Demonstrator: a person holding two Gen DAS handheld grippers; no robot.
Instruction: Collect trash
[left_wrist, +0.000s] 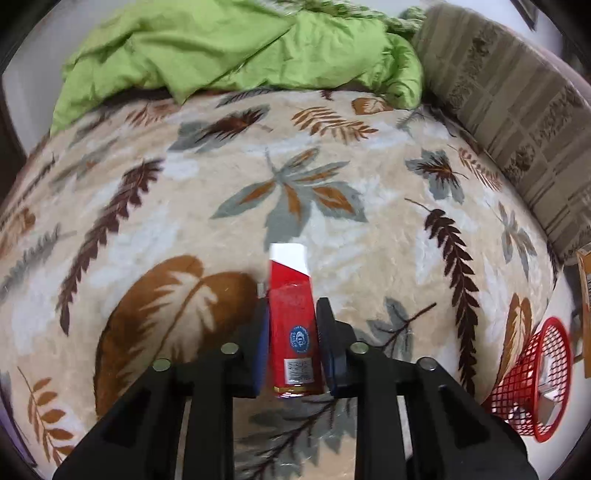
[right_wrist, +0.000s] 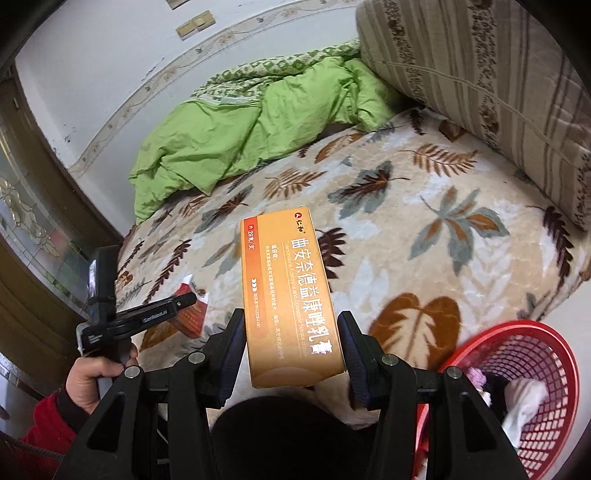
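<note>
My left gripper (left_wrist: 291, 314) is shut on a red cigarette pack (left_wrist: 293, 332) with a white top, held just above the leaf-patterned blanket (left_wrist: 332, 192). That gripper (right_wrist: 184, 299) and the red pack (right_wrist: 192, 314) also show at the left of the right wrist view. My right gripper (right_wrist: 291, 321) is shut on a long orange ointment box (right_wrist: 288, 295) with white Chinese print, held above the bed edge. A red mesh trash basket (right_wrist: 535, 339) stands on the floor at the lower right with white and dark scraps inside; it also shows in the left wrist view (left_wrist: 532, 376).
A crumpled green quilt (right_wrist: 229, 136) lies at the far side of the bed. A striped brown pillow roll (right_wrist: 498, 81) lies along the right. A wooden door (right_wrist: 33, 206) stands at the left. The person's hand (right_wrist: 92, 376) in a red sleeve holds the left gripper.
</note>
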